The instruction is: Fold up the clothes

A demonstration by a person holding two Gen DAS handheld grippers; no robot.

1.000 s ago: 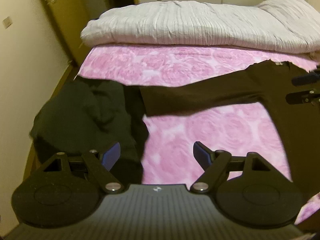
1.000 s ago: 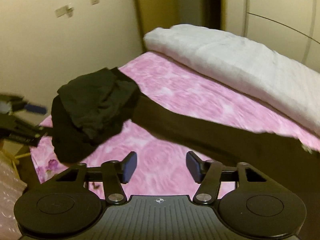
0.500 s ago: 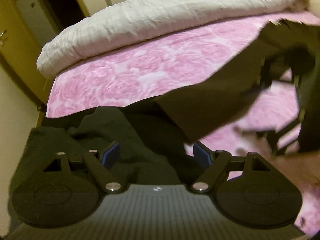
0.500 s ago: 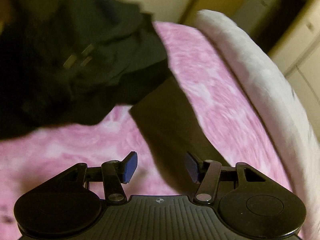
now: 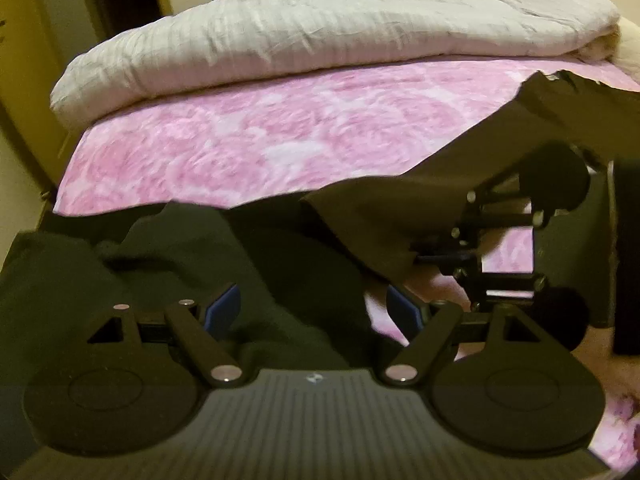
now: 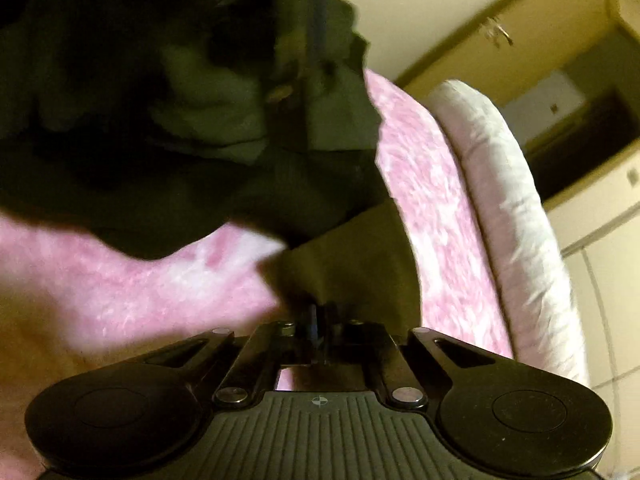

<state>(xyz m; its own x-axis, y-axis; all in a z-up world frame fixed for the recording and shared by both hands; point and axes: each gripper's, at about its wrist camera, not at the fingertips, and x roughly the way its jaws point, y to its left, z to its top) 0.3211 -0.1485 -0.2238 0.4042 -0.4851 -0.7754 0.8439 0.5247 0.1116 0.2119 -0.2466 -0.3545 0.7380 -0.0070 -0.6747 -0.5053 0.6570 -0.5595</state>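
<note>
- Across the far side of the bed, a pale folded quilt (image 5: 320,36) lies along the pink rose-patterned sheet (image 5: 256,140).
- On the sheet's right half, a brown long-sleeved top (image 5: 440,192) is spread, its sleeve reaching toward the near left.
- At the near left edge, a dark green garment (image 5: 168,256) sits crumpled, touching the sleeve's end.
- Near centre, the left gripper (image 5: 316,306) hangs released, jaws wide over the dark green garment's edge.
- On the right, the right gripper (image 6: 318,316) is clenched on the cuff (image 6: 352,276) of the brown sleeve.
</note>
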